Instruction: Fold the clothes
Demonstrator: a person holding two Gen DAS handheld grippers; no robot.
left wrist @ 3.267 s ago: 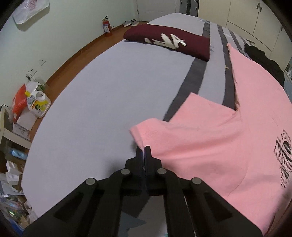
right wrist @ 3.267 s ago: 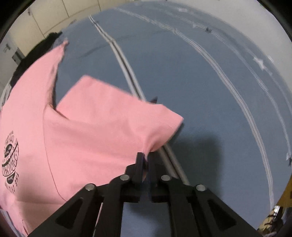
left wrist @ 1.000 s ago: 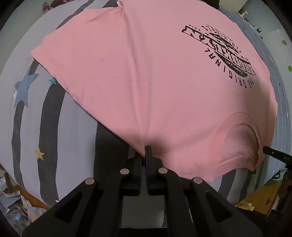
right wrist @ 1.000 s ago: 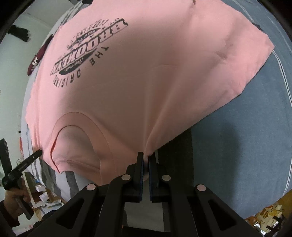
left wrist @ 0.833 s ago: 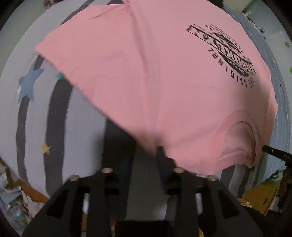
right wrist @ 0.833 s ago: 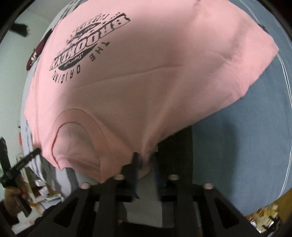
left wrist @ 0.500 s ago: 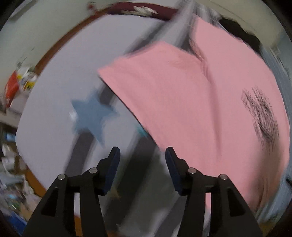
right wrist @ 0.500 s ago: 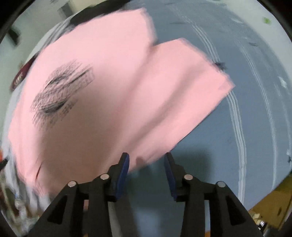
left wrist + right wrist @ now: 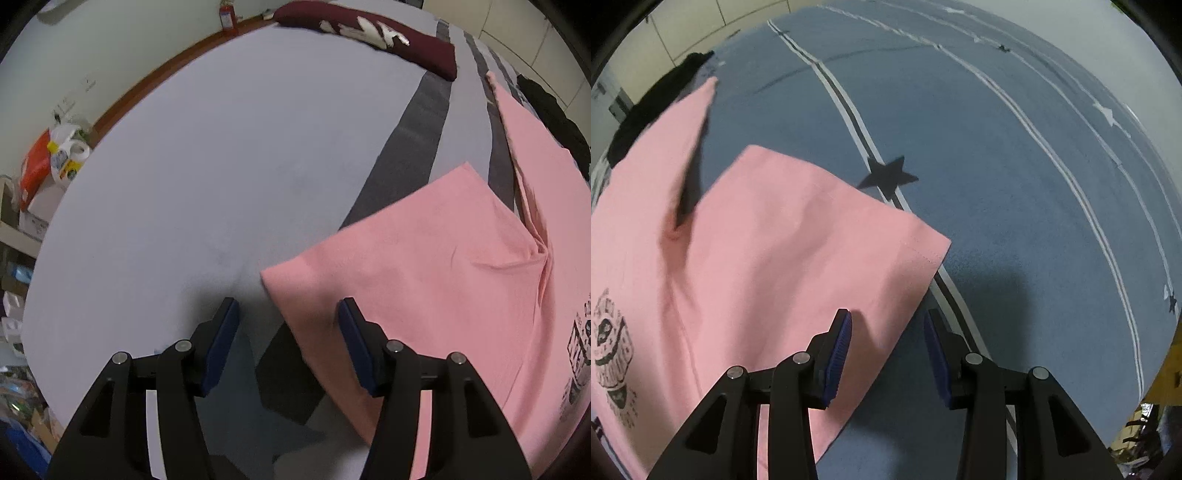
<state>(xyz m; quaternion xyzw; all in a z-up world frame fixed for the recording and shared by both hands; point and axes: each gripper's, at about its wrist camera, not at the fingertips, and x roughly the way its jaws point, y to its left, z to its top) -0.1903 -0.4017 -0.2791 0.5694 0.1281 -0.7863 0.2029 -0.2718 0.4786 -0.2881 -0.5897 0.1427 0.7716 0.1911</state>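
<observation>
A pink T-shirt (image 9: 443,266) with a black print lies flat, print side up, on the bed. In the left wrist view its one sleeve spreads out at right; my left gripper (image 9: 288,325) is open and empty just above the sleeve's near corner. In the right wrist view the shirt (image 9: 757,258) fills the left half, its other sleeve pointing right. My right gripper (image 9: 886,332) is open and empty over that sleeve's hem edge.
A folded maroon garment (image 9: 369,33) lies at the far end of the bed. A black garment (image 9: 554,110) lies beyond the pink shirt. The bed sheet (image 9: 1015,184) is grey-blue with stripes and stars. Bottles and boxes (image 9: 62,158) stand on the floor at left.
Both grippers let go of the shirt and opened. They have swung from above the collar end to the two sleeves, and the shirt now lies flat on the bed.
</observation>
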